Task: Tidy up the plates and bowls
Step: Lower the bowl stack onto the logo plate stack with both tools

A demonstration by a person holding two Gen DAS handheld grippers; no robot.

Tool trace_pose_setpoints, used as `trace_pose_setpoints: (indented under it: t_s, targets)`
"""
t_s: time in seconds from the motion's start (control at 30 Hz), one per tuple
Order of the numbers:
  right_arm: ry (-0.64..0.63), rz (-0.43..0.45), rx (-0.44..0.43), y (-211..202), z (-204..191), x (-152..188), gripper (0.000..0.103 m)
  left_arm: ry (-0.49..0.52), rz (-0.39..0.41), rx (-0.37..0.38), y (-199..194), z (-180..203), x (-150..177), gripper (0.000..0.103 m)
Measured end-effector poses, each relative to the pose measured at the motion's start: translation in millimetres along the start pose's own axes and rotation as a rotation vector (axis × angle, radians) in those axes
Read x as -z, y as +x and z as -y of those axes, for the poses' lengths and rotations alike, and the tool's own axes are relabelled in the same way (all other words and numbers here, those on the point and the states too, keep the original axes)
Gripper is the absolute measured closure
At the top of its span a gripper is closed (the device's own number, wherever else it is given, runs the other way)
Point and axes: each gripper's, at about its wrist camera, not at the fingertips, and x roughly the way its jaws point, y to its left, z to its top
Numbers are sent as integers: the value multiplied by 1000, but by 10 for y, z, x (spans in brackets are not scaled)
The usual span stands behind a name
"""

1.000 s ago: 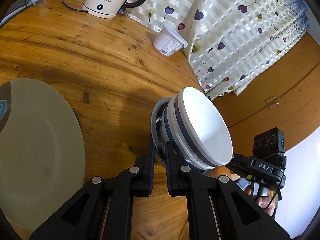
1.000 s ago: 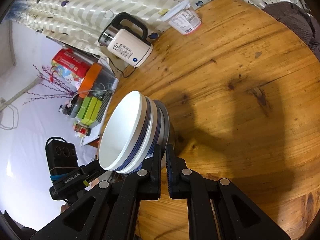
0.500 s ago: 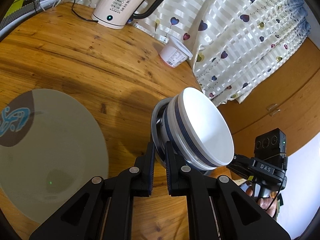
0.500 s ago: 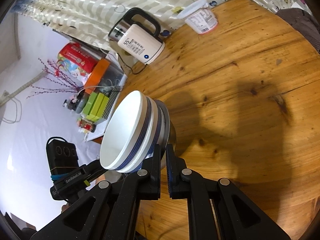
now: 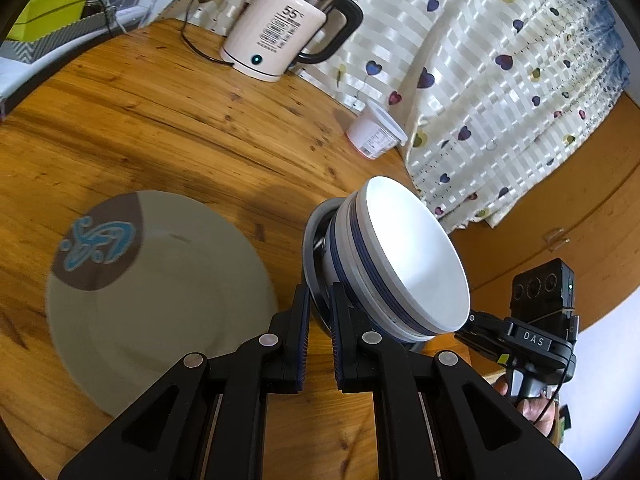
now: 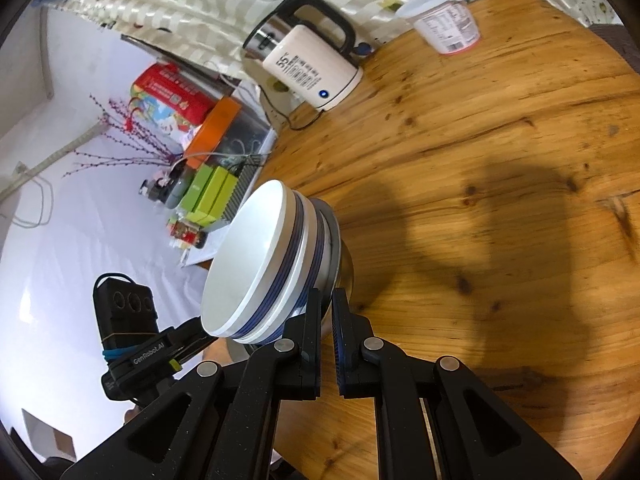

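Two grippers, left gripper (image 5: 319, 300) and right gripper (image 6: 326, 306), pinch opposite rims of the stacked bowls (image 5: 392, 256), held above the table (image 5: 168, 128); the lowest metal bowl is mostly hidden. The kettle (image 5: 280, 36) reads "55"; the plate (image 5: 160, 296) is blurred.

The left gripper (image 5: 318, 300) is clamping the rim of a metal bowl (image 5: 314, 248) nesting white bowls (image 5: 404, 256), tilted above the table (image 5: 168, 120) beside a plate (image 5: 160, 300).
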Motion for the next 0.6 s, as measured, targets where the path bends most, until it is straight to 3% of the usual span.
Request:
trace_pose_setpoints:
  t_s: [0.6]
  targets:
    - [-66, -103, -60, 579, -438, 47, 96, -81, 82, -91, -481, -488, 51, 95]
